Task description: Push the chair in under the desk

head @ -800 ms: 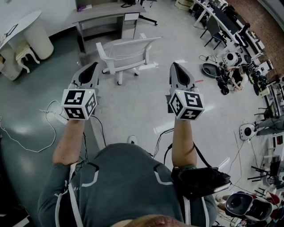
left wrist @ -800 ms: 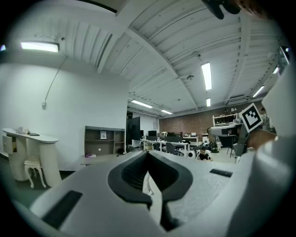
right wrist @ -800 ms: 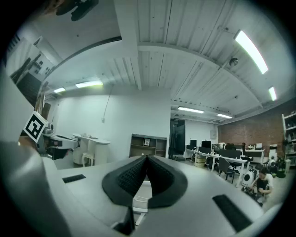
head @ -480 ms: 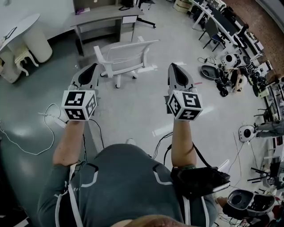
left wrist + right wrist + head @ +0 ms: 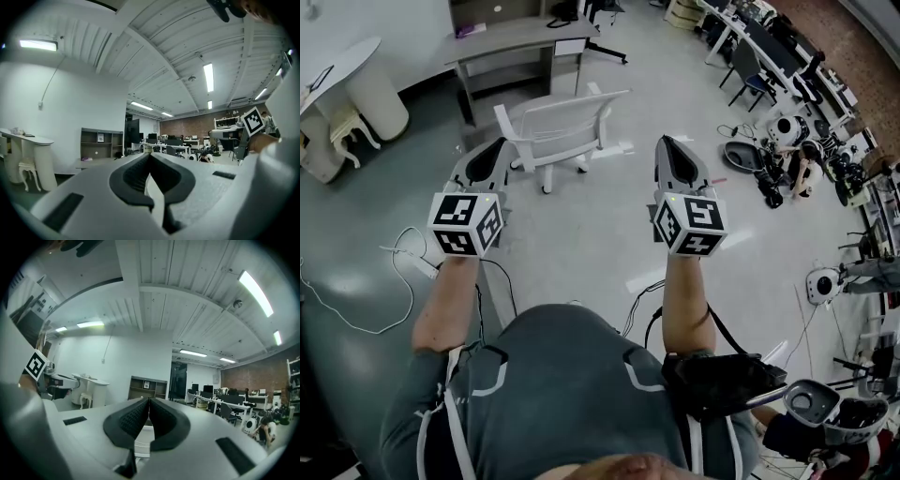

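While fingers (image 5: 133,176) of left gripper (image 5: 495,145), right gripper (image 5: 667,142) press together, chair (image 5: 558,122) stands before desk (image 5: 511,36).

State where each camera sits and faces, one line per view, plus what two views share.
Head view: on the person's head, looking steeply down at the white office chair before the grey desk; forearms, torso, left gripper and right gripper show.
Left gripper view: rides the left gripper, facing across the room along its shut jaws.
Right gripper view: rides the right gripper, likewise, jaws shut.
Shared: both gripper views show the grey open shelf unit.
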Motion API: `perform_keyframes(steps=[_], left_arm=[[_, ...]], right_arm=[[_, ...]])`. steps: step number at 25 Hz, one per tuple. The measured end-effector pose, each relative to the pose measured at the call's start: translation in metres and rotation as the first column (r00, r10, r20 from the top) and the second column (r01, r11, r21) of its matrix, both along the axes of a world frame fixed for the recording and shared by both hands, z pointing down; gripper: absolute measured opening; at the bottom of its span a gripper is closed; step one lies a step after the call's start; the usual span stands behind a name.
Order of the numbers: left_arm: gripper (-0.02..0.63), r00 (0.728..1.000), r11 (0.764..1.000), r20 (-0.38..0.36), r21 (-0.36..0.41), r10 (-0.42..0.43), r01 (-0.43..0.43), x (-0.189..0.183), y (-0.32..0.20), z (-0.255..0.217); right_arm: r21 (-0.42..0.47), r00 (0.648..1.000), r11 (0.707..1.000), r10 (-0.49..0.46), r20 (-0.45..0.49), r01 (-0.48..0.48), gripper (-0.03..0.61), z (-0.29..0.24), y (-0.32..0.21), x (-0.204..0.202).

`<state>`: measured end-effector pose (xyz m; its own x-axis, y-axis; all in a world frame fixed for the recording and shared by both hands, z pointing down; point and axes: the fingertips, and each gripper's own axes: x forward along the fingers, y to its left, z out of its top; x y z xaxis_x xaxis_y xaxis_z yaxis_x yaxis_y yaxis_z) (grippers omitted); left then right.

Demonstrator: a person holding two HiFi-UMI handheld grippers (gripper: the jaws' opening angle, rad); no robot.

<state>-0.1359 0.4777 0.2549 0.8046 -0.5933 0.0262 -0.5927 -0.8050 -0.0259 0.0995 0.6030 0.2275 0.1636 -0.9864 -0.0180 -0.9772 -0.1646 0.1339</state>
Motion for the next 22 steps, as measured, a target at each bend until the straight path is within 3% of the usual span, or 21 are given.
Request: perform_keyframes(steps=[12,22], left_arm=[[0.009,0.997,0.997,0.003,0.011,0.071,-0.071,0.08,0.013,-0.007],[0.009,0.996,1.0,0.085,0.015,0.014,-0.015,0.119,-0.003,0.016]], right_arm=[[0.018,0.998,0.998,-0.053,-0.025,0.053,0.029,0.0,0.011,0.053],[-0.009,0.992,0.993,-0.12,0.026,0.12,0.029,0.022,-0.012,0.095]])
